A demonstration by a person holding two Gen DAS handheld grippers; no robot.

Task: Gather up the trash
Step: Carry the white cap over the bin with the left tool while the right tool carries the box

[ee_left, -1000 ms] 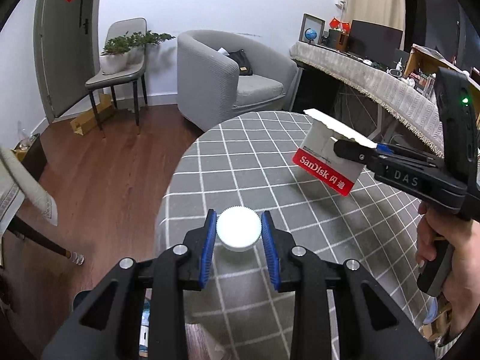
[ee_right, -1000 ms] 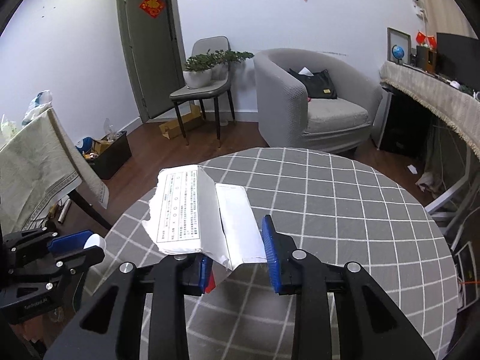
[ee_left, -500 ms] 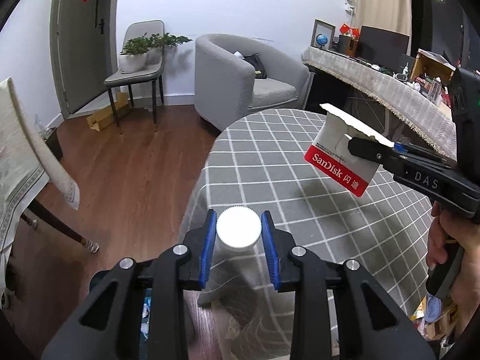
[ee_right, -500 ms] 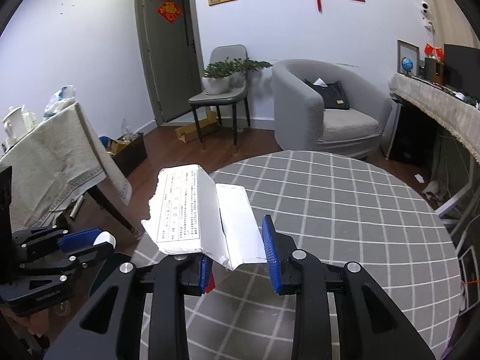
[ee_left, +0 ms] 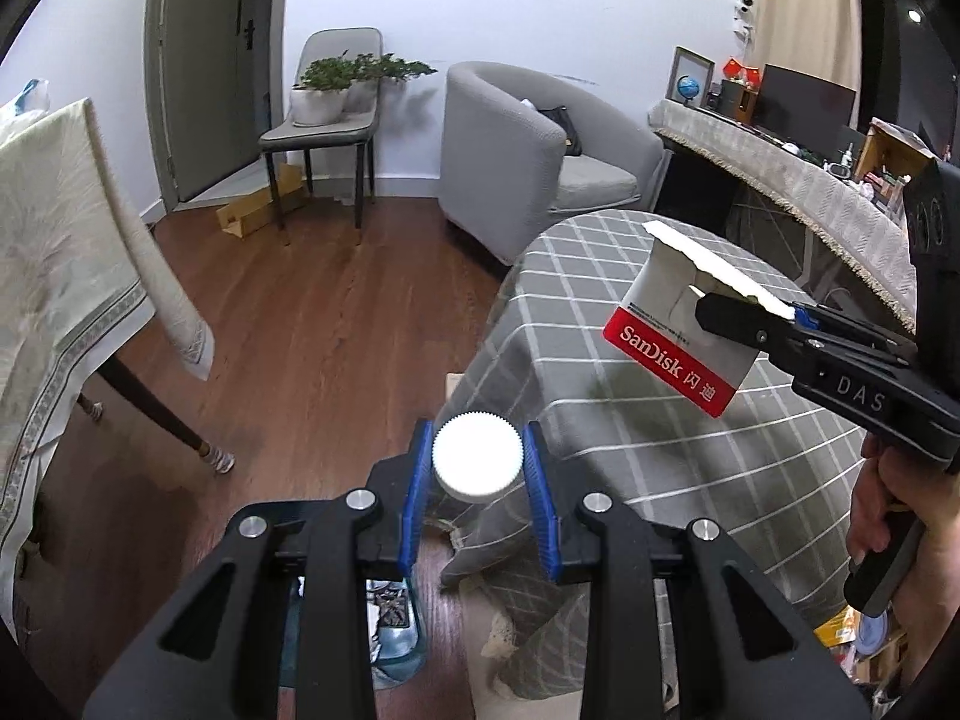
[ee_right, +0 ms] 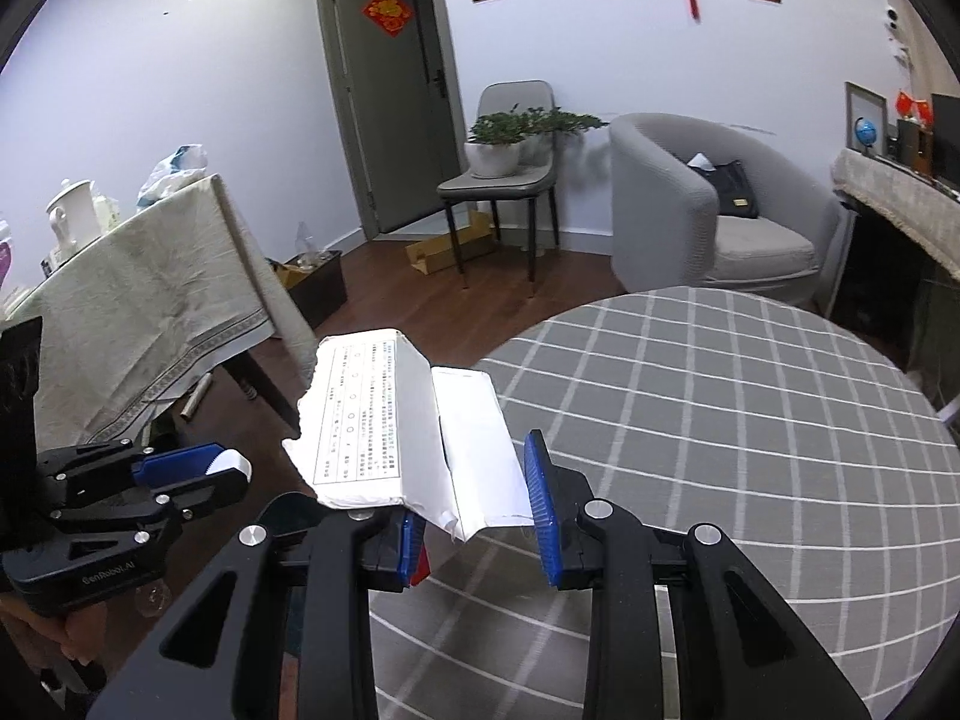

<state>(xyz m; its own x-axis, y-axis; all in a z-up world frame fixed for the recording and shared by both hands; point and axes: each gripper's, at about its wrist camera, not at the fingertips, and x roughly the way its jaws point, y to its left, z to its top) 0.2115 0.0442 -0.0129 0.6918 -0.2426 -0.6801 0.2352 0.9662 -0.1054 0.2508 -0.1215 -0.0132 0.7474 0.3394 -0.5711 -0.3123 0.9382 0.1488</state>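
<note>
My left gripper [ee_left: 478, 474] is shut on a white ribbed bottle cap [ee_left: 478, 461], held in the air past the left edge of the round table [ee_left: 630, 438]. It also shows in the right wrist view [ee_right: 198, 474], low on the left. My right gripper [ee_right: 477, 516] is shut on a torn white SanDisk carton [ee_right: 384, 420] with a red strip, held above the table's left edge. The carton also shows in the left wrist view [ee_left: 684, 330], at the right. A bin with trash [ee_left: 390, 618] lies on the floor below my left gripper, mostly hidden by the fingers.
The round table has a grey checked cloth [ee_right: 720, 420]. A second table under a beige cloth [ee_right: 132, 300] stands at the left. A grey armchair [ee_right: 708, 210], a chair with potted plants [ee_right: 510, 162] and a long sideboard [ee_left: 780, 180] stand further back on the wooden floor.
Both grippers have moved left, off the round table toward its edge and the floor beside it. Each still holds its item.
</note>
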